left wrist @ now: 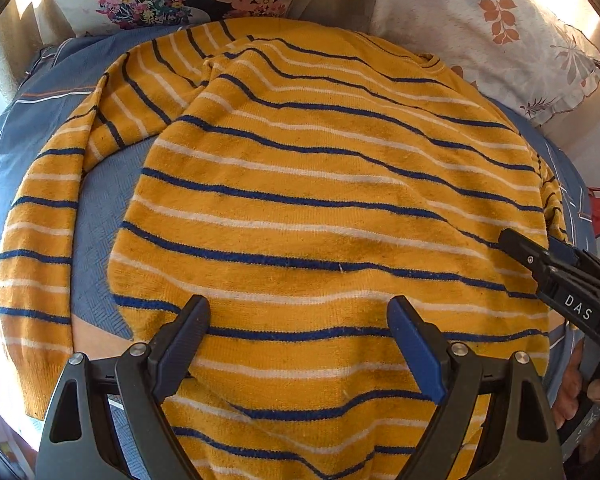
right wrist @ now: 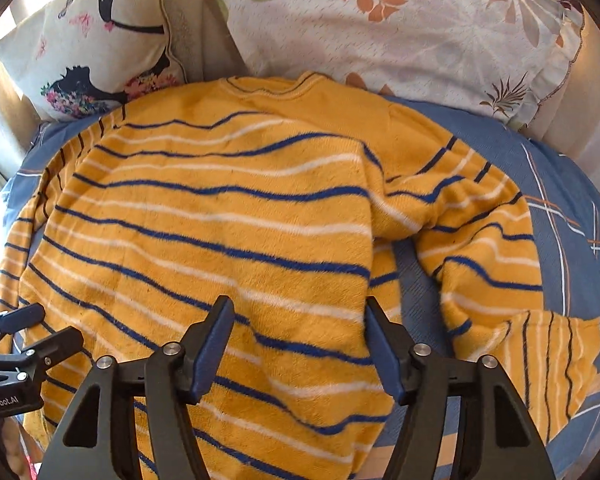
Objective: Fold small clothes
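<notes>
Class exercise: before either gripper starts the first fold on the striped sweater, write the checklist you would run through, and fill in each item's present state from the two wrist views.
1. Sweater spread on the blue bedsheet, body lying fairly flat: ok.
2. Left gripper open, jaws apart above the fabric, holding nothing: ok.
3. Right gripper open, holding nothing: ok.
4. Sleeves straightened: not ok. The left sleeve bends at the shoulder; the right sleeve curls, its cuff turned over.
5. Neckline clear of the leaf-print pillow: cannot tell, they look very close.
6. Hem edge reachable: cannot tell, it lies under the grippers.
</notes>
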A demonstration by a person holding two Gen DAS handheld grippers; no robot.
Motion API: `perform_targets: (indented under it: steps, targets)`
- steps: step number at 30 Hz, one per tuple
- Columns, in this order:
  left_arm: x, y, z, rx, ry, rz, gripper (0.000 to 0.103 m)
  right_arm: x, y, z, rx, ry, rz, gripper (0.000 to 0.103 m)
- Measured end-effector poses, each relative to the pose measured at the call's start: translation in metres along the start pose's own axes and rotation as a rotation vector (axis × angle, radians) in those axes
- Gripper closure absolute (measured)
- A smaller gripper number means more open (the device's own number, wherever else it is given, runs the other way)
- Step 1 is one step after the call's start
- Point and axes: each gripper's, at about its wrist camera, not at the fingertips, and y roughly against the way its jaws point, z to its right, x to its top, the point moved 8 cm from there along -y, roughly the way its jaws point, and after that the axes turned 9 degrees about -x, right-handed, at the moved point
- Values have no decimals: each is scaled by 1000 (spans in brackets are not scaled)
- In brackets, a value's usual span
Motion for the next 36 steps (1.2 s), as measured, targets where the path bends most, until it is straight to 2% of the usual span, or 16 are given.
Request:
perform_targets:
  steps: [4, 7, 12, 14, 20, 25, 26, 27, 28, 29, 30, 32, 36]
  targets:
    - [-3, -4, -3, -2, -37, -13, 13, -12, -13, 0, -32, -36, -55, 27]
    - [-4, -6, -4, -11, -74, -16, 12, -19, -18, 4, -63, -70, -74, 17]
    - [-10, -7, -1, -57, -143, -22, 0, -20, -23, 8, -90, -142, -60, 1]
    - [-12, -8, 0, -63, -174, -29, 0, -19, -25, 5, -109, -155, -40, 0]
    - [-15, -21, 11, 44, -340, -48, 0, -17, -26, 4, -128, -172, -23, 0]
    - [-13, -16, 5, 20, -275, -60, 0, -16, -25, 4, -112, -161, -25, 0]
    - [-13, -13, 4, 2, -244, -61, 2, -16, -25, 5, -105, -155, -25, 0]
    - [-12, -7, 2, -26, -203, -55, 10, -16, -24, 6, -96, -152, -28, 2]
    - [-11, 0, 0, -57, -158, -49, 15, -18, -20, 8, -86, -152, -33, 5]
    - [-10, 8, -4, -82, -116, -45, 22, -20, -14, 13, -75, -160, -27, 17]
    - [-10, 15, -8, -95, -74, -38, 23, -22, -5, 21, -49, -179, -11, 25]
    - [-8, 32, -16, -100, -9, 1, 23, -27, 18, 50, -25, -237, 36, 25]
    - [-13, 54, -26, -66, 66, 55, 23, -45, 49, 149, -179, -367, 96, 23]
